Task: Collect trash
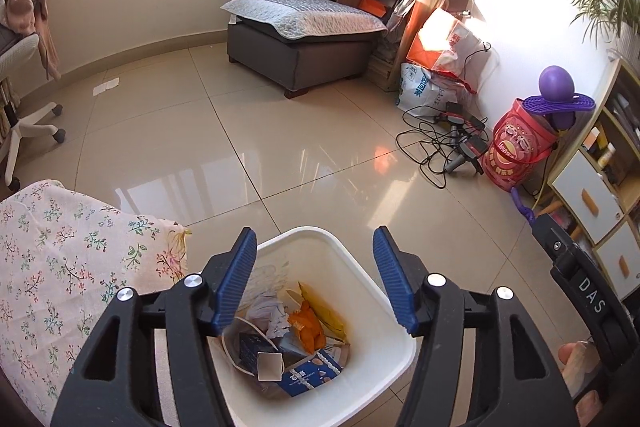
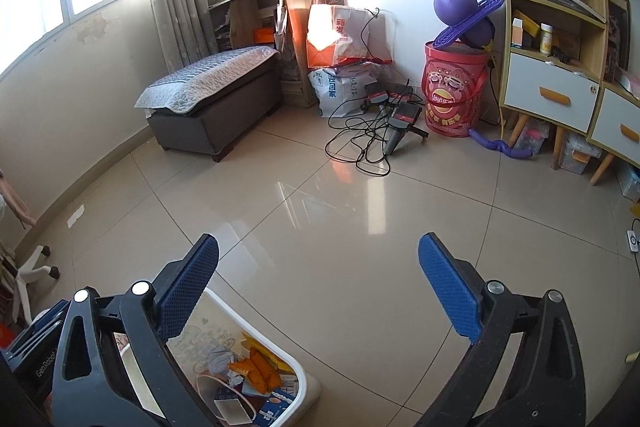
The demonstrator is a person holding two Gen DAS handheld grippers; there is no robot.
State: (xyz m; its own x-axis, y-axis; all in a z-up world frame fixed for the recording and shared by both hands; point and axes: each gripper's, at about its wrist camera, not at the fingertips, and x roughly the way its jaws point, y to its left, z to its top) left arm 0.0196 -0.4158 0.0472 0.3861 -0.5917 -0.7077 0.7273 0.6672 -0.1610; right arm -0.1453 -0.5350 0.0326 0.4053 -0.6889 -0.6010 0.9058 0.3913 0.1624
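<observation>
A white trash bin (image 1: 352, 267) stands on the tiled floor right under my left gripper (image 1: 315, 233). The left gripper is open above the bin's mouth, with nothing between its blue pads. Inside the bin lie an orange wrapper (image 1: 308, 327), a blue carton (image 1: 308, 373), crumpled paper (image 1: 278, 321) and yellow packaging. In the right wrist view the bin (image 2: 308, 385) sits at the lower left. My right gripper (image 2: 319, 241) is open wide over bare floor beside the bin and holds nothing. A white paper scrap (image 1: 106, 85) lies on the floor near the far wall.
A floral cloth (image 1: 60, 267) covers something just left of the bin. A grey ottoman (image 1: 300, 55) stands by the far wall, with an office chair (image 1: 24, 123) at the far left. Tangled cables (image 1: 444, 143), a red bucket (image 1: 516, 151), bags and a shelf unit (image 2: 560, 47) line the right wall.
</observation>
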